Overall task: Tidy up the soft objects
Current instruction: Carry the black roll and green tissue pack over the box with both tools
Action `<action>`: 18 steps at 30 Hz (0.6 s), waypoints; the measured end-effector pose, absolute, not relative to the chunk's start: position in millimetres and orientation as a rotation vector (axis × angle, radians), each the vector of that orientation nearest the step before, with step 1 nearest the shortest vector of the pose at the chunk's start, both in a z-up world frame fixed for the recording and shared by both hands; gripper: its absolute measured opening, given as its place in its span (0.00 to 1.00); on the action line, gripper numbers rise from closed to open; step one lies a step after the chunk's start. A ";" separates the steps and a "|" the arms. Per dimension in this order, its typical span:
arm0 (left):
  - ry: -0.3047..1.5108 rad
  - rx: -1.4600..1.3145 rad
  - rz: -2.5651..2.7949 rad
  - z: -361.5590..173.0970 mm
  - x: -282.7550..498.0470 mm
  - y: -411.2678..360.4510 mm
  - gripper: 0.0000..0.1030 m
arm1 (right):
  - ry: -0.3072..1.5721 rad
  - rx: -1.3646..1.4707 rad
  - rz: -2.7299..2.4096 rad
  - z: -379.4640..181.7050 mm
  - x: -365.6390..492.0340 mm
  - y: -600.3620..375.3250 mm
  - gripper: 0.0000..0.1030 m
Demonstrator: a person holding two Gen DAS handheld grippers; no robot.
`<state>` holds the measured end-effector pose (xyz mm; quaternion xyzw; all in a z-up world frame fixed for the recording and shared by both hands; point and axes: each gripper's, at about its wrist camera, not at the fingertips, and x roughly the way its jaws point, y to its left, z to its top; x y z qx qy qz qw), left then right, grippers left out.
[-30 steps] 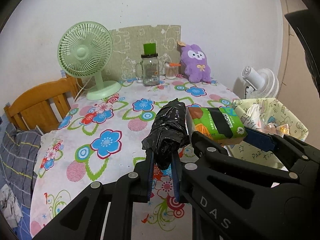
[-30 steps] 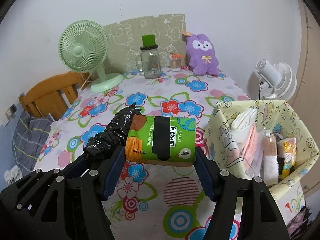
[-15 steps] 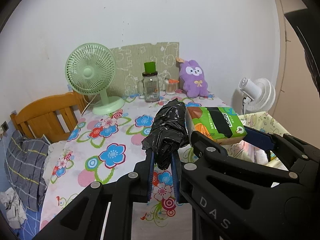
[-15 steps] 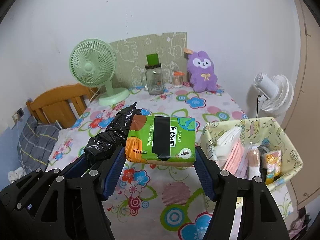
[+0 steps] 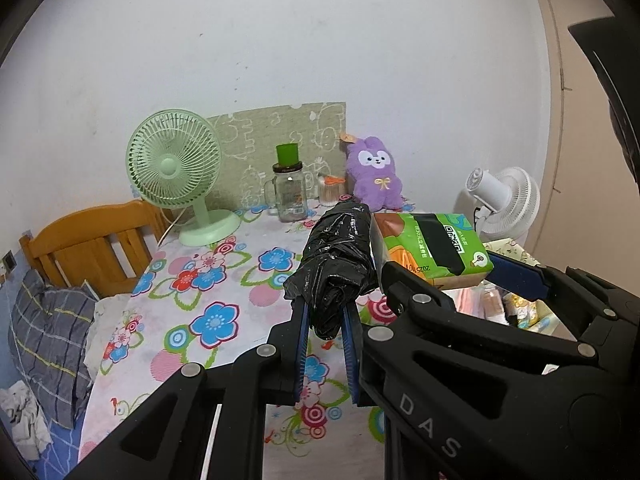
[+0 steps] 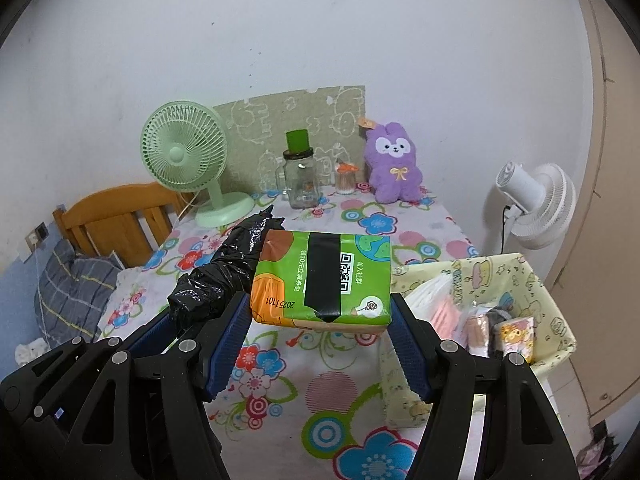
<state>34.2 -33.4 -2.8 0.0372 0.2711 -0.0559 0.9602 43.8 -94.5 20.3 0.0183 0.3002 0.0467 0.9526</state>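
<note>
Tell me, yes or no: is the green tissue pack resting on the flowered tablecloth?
No. The green tissue pack hangs clear above the flowered tablecloth, clamped between the pads of the right gripper.

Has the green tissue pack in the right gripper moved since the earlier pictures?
Yes. The green tissue pack has gone up: in the right wrist view the fabric basket beside the table now lies lower and more open to view, while the right gripper stays clamped on it.

Right gripper [image 6: 320, 316] clamps a green tissue pack [image 6: 324, 280] above the floral table [image 6: 280, 380].
</note>
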 end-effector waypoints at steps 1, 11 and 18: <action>0.548 0.075 -0.116 -2.6 34.5 -35.3 0.14 | 0.609 0.036 0.092 20.9 43.2 -96.9 0.69; 0.547 0.074 -0.151 -3.8 36.2 -59.8 0.14 | 0.602 0.031 0.058 20.4 41.8 -120.2 0.69; 0.546 0.084 -0.171 -3.7 39.7 -79.4 0.14 | 0.598 0.036 0.044 18.7 43.9 -139.2 0.69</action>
